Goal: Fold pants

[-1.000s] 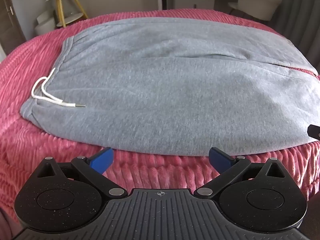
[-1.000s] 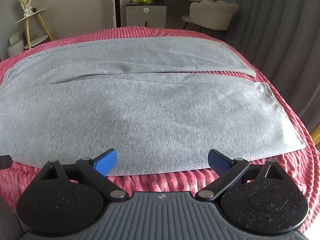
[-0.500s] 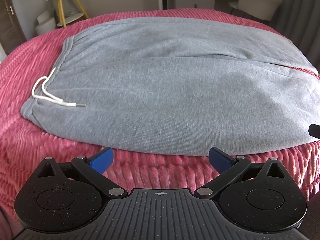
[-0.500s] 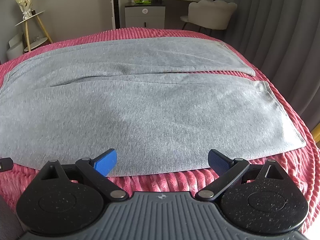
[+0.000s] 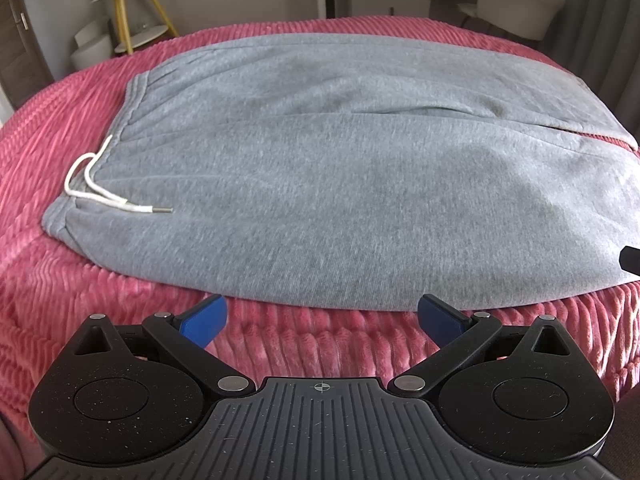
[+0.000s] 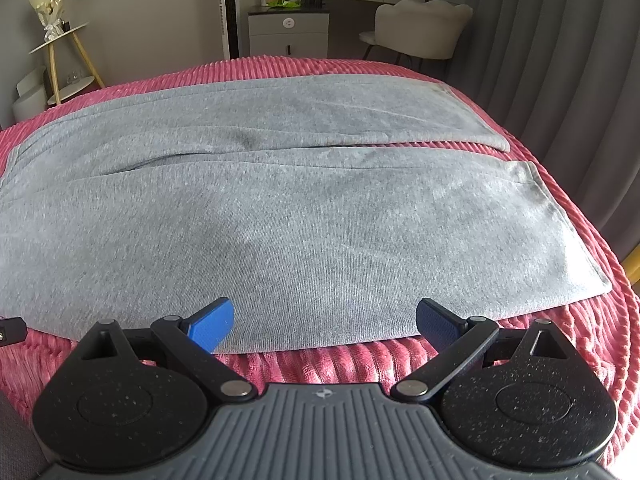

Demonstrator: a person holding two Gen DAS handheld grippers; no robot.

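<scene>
— What do you have on the left?

— My left gripper (image 5: 322, 316) is spread wide with nothing between its blue pads (image 5: 202, 318). It hangs over the pink ribbed bedspread (image 5: 48, 300), just short of the near edge of the grey pants (image 5: 320, 168).

— And the right?

— My right gripper (image 6: 324, 324) is the same: jaws apart, empty. Its left pad (image 6: 212, 324) overlaps the pants' (image 6: 280, 220) near hem in the view; I cannot tell whether it touches the cloth.

— Where do the pants lie?

— Flat across the bed, legs side by side. The waistband with its white drawstring (image 5: 100, 192) sits to the left, the cuffs (image 6: 560, 220) to the right, with a strip of bedspread (image 6: 592, 344) showing beyond them.

— Anything past the bed?

— A tripod side table (image 6: 60, 48), a pale chair (image 6: 420, 28) and a grey curtain (image 6: 560, 80).
</scene>
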